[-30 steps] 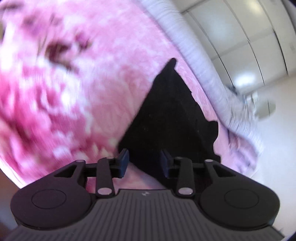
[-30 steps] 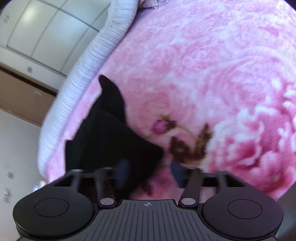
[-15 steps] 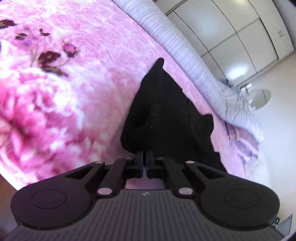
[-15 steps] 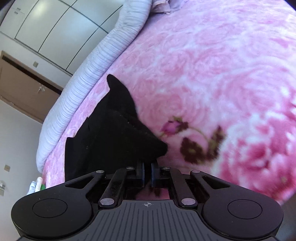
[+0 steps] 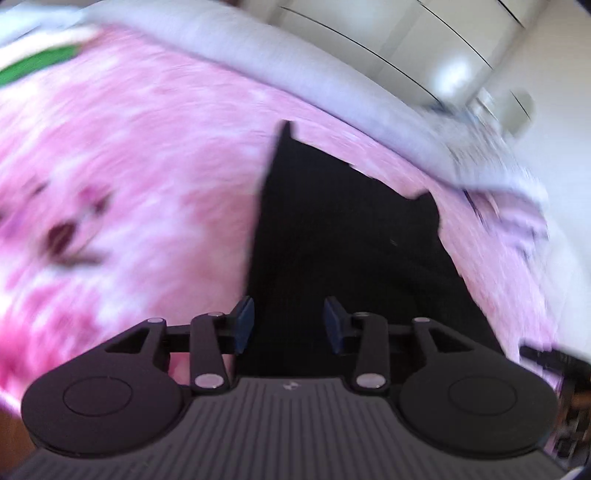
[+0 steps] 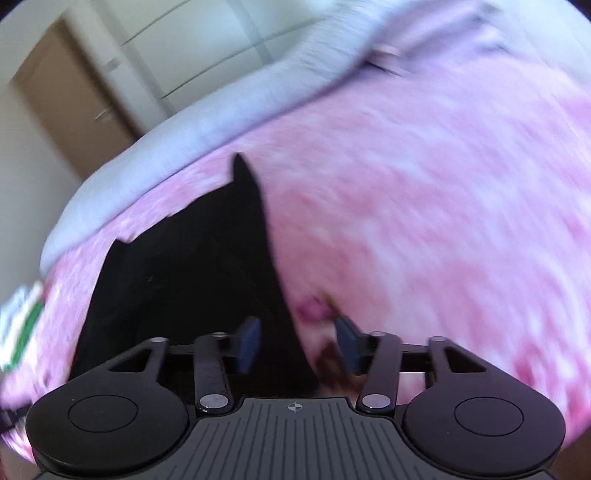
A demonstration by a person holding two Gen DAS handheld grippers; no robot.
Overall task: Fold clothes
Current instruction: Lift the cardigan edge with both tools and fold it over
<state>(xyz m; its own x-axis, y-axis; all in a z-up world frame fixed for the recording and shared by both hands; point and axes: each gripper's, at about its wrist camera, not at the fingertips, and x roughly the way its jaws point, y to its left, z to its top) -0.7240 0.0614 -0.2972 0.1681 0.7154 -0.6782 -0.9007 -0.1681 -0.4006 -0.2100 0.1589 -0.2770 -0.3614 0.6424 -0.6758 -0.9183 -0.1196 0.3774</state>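
A black garment (image 5: 343, 236) lies folded on the pink flowered blanket (image 5: 147, 177), one pointed corner toward the far edge of the bed. My left gripper (image 5: 289, 325) hangs over its near end, jaws opening; the cloth shows in the gap, but the blue pads (image 5: 244, 322) stand clear of it. In the right wrist view the same black garment (image 6: 184, 273) fills the lower left. My right gripper (image 6: 298, 345) is over its right edge, jaws opening, with cloth and blanket (image 6: 424, 221) both showing between the pads and nothing gripped. Both views are blurred by motion.
A lilac striped roll of bedding (image 5: 332, 70) runs along the far edge of the bed (image 6: 177, 136). Behind it are white wardrobe doors (image 5: 424, 33) and a brown door (image 6: 70, 92). A green and white thing (image 6: 22, 332) lies at the bed's left end.
Half a second ago both grippers were shut on the garment's near edge; both have now let go and opened. Both hands have risen and rolled, and the garment lies flat.
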